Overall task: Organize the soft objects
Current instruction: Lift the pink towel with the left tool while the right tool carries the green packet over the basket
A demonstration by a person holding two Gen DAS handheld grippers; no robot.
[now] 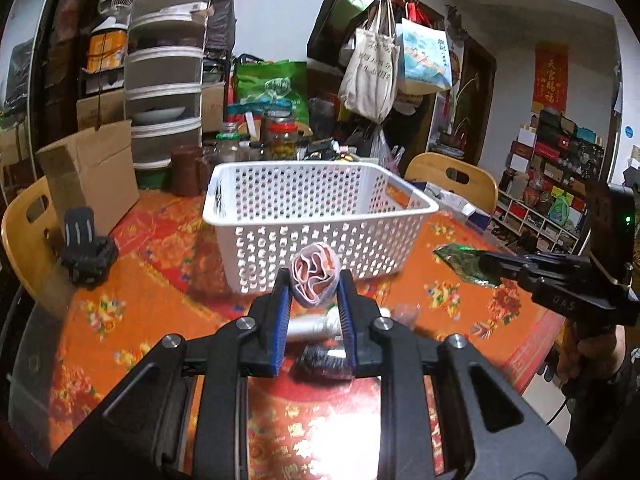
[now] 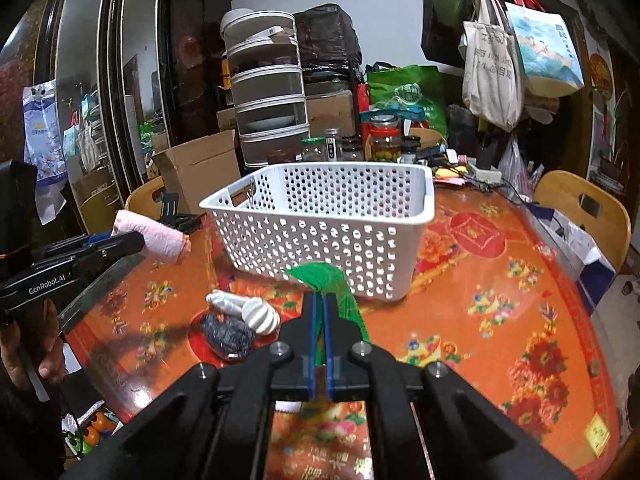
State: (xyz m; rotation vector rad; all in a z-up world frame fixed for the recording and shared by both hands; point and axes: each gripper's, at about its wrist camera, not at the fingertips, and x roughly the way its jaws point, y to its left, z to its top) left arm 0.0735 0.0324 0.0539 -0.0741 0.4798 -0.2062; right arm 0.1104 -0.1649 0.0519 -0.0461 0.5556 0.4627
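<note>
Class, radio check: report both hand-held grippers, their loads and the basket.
Left hand-held gripper shut on pink rolled cloth. Right hand-held gripper shut on green packet. White basket ahead, nothing blocking.

- The matte black plastic left gripper point(image 1: 314, 286) had blue ribbed finger pads point(image 1: 281, 314), silver round screws and white "GenRobot.AI" lettering.
- The matching black right gripper point(image 2: 319, 300) showed a green light.

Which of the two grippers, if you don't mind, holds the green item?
The right gripper pinches the green packet; the left gripper holds a pink rolled cloth.
</note>
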